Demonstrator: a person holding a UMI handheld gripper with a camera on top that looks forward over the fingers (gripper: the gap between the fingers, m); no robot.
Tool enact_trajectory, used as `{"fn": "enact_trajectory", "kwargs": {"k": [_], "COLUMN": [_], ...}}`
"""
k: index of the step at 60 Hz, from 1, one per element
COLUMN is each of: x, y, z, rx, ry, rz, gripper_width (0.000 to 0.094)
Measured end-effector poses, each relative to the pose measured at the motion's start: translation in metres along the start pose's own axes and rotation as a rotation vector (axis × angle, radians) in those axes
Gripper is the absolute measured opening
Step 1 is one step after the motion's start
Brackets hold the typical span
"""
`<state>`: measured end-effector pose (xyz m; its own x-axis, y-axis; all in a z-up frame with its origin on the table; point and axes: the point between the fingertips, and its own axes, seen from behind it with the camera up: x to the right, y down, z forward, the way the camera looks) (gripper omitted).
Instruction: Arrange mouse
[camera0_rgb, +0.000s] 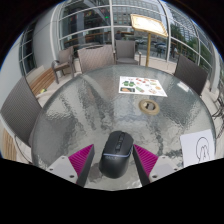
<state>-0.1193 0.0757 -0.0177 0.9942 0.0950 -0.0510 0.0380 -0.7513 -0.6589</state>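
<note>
A black computer mouse lies on the round glass table, between my two fingers, its front end towards the table's middle. My gripper is open. The magenta pads stand at either side of the mouse with a narrow strip of table showing at the left and only a sliver at the right. The mouse rests on the table by its own weight. Its rear end is hidden below the fingers.
Beyond the mouse lie a colourful printed sheet and a small round ring. A white paper with a line drawing lies to the right of the fingers. Chairs stand round the table; glass walls behind.
</note>
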Motion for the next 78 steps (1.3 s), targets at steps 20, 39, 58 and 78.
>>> {"fn": "enact_trajectory", "kwargs": {"k": [20, 39, 58, 78], "x": [-0.007, 0.003, 0.186, 0.335], "y": [-0.007, -0.043, -0.215, -0.043], "z": [0.013, -0.018, -0.198, -0.115], "rx": [-0.075, -0.068, 0.306, 0.033], "ry": [0.038, 0.008, 0.166, 0.166], "rz": [0.006, -0.018, -0.149, -0.040], "gripper_width": [0.0414, 0.0336, 0.0337, 0.0335]}}
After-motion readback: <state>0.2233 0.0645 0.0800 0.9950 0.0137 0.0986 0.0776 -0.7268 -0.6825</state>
